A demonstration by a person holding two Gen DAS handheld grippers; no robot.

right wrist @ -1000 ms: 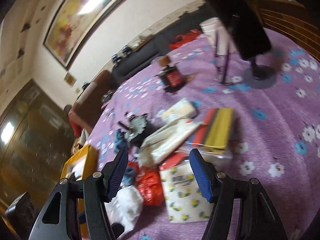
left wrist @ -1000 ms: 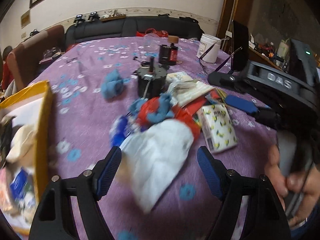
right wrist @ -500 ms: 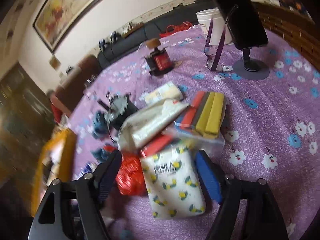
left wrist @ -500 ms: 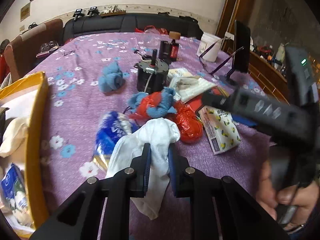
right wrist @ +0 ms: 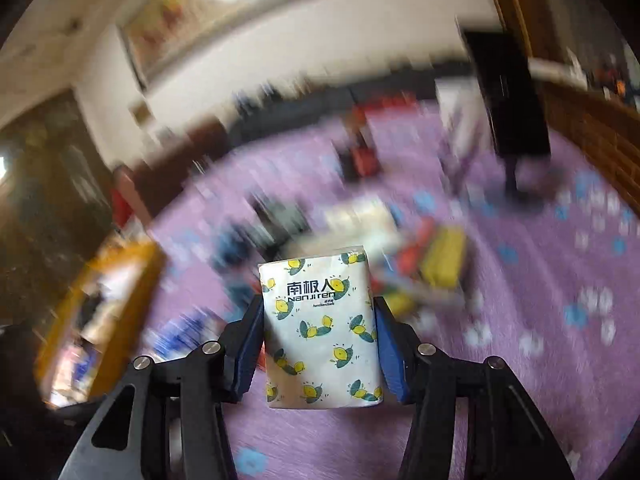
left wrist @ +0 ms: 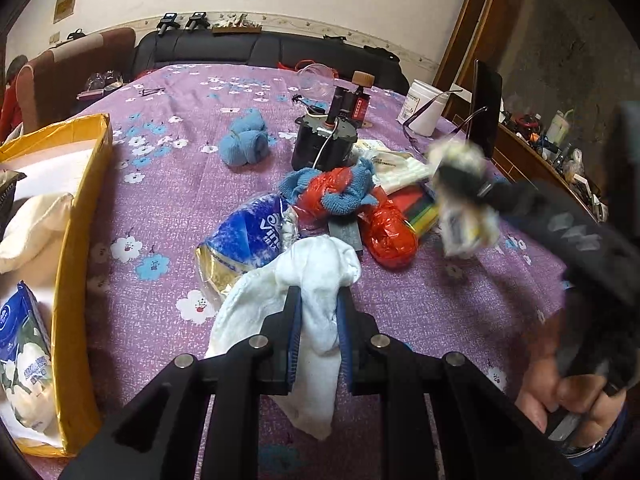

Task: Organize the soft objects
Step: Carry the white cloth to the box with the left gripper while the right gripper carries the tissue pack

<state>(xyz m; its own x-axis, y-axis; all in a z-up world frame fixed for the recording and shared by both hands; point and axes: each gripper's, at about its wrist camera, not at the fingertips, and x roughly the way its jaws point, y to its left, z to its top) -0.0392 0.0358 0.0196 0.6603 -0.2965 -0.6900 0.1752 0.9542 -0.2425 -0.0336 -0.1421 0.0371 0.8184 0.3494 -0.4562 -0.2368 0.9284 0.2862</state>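
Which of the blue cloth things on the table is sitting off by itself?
The rolled light blue cloth bundle, alone on the purple tablecloth left of the black motor. The other blue cloth is draped over the red plastic bag in the pile.

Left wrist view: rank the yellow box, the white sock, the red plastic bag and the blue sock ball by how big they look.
1. yellow box
2. white sock, though it is nearest the camera, which inflates it
3. red plastic bag and blue sock ball: too alike to rank

left tongs (left wrist: pixel 318 304) clamped tight | right tongs (right wrist: pixel 318 320) closing (load between) — gripped
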